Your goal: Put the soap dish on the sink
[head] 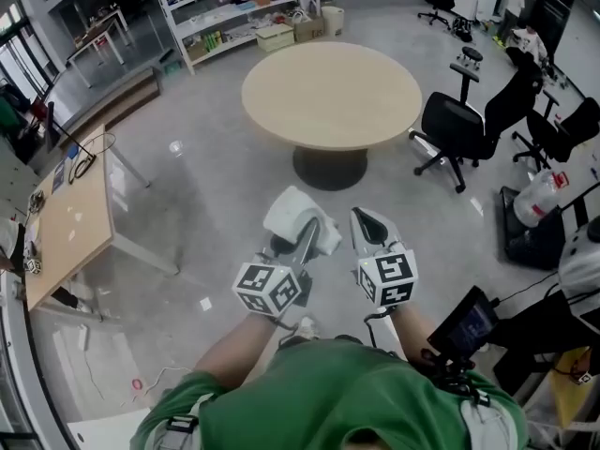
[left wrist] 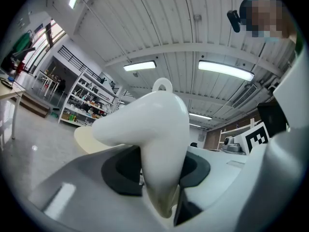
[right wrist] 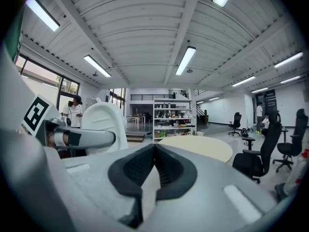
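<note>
The left gripper [head: 302, 244] is clamped on the white soap dish [left wrist: 154, 129], apparently by its rim. The right gripper [right wrist: 154, 151], just beside it, has its jaws together.

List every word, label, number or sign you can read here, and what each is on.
No text here can be read.
Left cube and right cube: black-and-white square patterns only, no letters or numbers.
Goods on the shelf: labels too small to read.
Soap dish: plain white, no print.
</note>
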The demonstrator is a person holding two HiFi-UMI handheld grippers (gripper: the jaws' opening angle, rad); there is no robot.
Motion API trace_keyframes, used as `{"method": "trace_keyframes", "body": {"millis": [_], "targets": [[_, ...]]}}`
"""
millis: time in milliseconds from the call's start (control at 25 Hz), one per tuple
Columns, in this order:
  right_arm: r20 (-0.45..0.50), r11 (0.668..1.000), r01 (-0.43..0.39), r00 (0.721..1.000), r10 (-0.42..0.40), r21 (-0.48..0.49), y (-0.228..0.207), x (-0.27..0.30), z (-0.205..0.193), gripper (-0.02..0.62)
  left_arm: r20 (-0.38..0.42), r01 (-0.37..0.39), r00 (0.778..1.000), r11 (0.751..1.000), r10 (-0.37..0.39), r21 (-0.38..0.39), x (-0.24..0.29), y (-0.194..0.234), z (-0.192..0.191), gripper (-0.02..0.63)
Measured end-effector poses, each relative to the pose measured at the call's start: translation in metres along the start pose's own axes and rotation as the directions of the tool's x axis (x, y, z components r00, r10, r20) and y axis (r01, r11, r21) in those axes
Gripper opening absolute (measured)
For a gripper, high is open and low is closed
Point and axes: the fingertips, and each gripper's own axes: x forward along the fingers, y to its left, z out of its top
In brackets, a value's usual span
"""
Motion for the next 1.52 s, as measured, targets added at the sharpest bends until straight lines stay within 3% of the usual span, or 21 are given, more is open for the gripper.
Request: {"method": "trace_keyframes", "body": {"millis": [320, 760, 1520], "targets": [[0.004, 1.0, 0.004, 1.0, -0.004, 0.005, 0.014, 0.055, 0.007, 0.003, -0.001, 0.003, 1.0, 1.0, -0.003, 0.007, 0.011, 0.055, 0.017, 0.15], [-0.013, 1.0, 0.008, 1.0, -0.007, 0.017, 0.0, 0.096, 0.012, 0.002, -0.015, -0.008, 1.0, 1.0, 0.008, -0.008, 0.045, 0.086, 0.023, 0.15], [0.0, 0.995, -0.093, 0.996, 0.093, 0.024, -0.114, 0.201, 0.028, 0.002, -0.028, -0.093, 0.995, 0.995, 0.094, 0.042, 0.187, 0.12, 0.032, 0.15]]}}
